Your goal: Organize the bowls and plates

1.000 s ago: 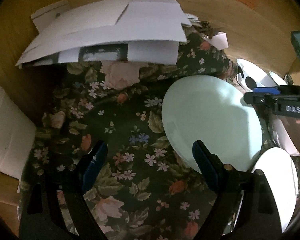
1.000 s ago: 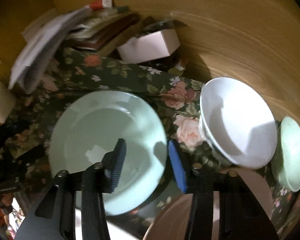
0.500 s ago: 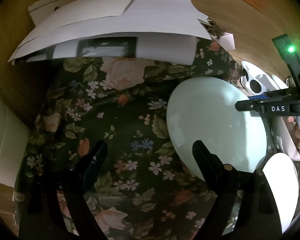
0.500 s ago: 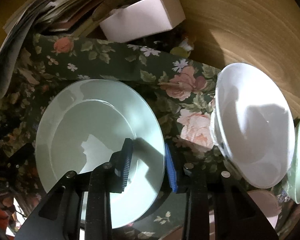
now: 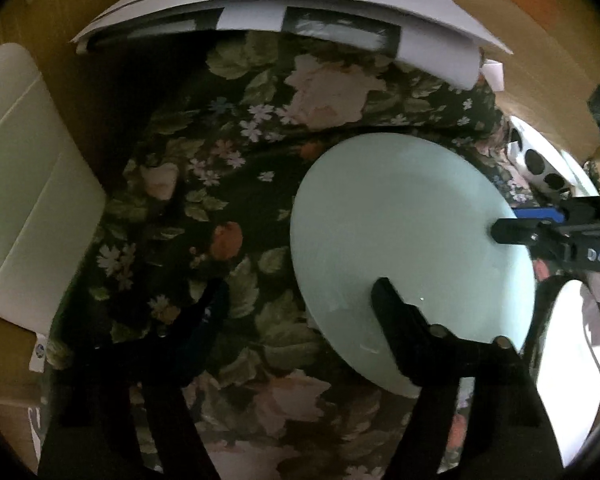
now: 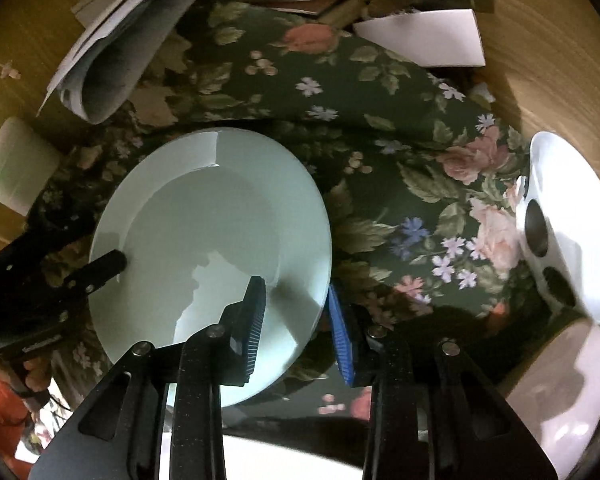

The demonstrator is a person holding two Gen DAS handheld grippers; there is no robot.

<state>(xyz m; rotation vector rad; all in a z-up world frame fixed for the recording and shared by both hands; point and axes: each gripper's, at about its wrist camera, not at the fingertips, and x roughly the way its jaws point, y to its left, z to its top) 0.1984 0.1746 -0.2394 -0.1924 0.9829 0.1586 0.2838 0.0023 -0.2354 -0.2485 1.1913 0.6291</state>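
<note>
Pale green plate (image 6: 212, 240) tilted above the floral cloth (image 6: 380, 152), right gripper (image 6: 296, 328) clamped on its rim. Left gripper (image 5: 300, 304) jaws have just been closing, still apart astride the opposite rim.

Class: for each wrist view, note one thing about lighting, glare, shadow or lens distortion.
Left wrist view: dim, dark round fisheye border, the stack of white papers bowed into an arc, the left gripper nearly lost in shadow. Right wrist view: brighter, window-like glare on the pale green round plate, with the right gripper casting a shadow on it.
</note>
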